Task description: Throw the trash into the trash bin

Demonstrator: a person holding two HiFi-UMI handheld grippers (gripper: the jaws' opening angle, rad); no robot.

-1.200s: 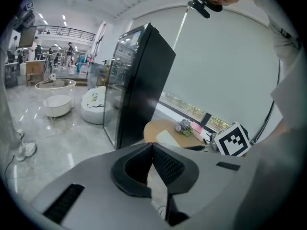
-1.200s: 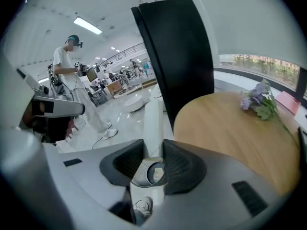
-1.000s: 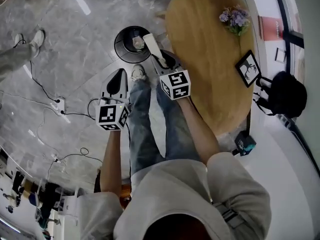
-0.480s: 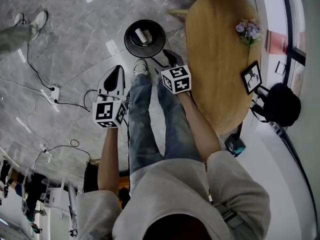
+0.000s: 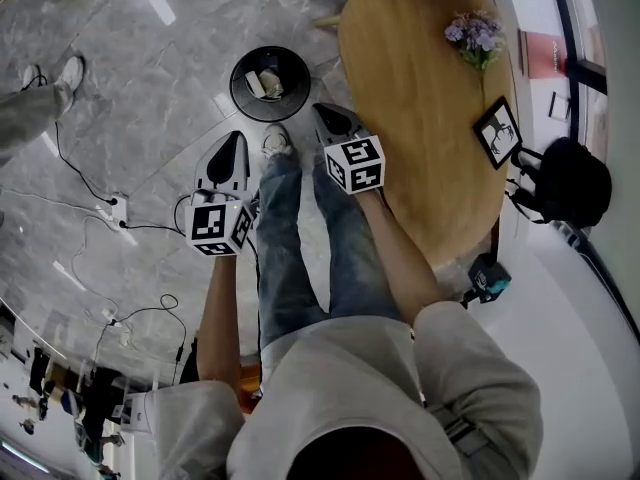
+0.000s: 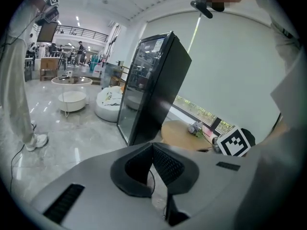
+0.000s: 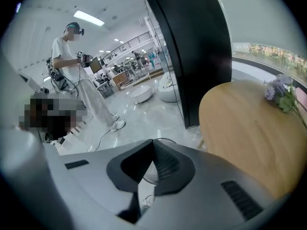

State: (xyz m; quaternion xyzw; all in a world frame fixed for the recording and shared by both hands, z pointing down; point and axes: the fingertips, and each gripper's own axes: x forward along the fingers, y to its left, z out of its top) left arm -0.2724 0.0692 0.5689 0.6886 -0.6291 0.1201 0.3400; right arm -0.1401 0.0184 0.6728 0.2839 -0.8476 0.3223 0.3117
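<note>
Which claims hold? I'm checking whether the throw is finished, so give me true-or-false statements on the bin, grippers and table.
1. The black trash bin has trash inside. True.
2. The right gripper grips trash. False: its jaws are together, empty.
3. The left gripper stands wide open. False: its jaws are together.
4. Purple flowers sit on the wooden table. True.

Right gripper [image 5: 322, 110], jaws closed together: trash bin [image 5: 269, 84] just ahead of them, mouth open from above. Grey floor [image 5: 150, 88] left of the jaws gives free passage. Wooden table [image 5: 420, 118] edge blocks close on their right. Black cabinet [image 7: 192, 47] stands beyond the bin. Person's shoe [image 5: 276, 145] lies between the left gripper [image 5: 236, 140] jaws and the right ones.
</note>
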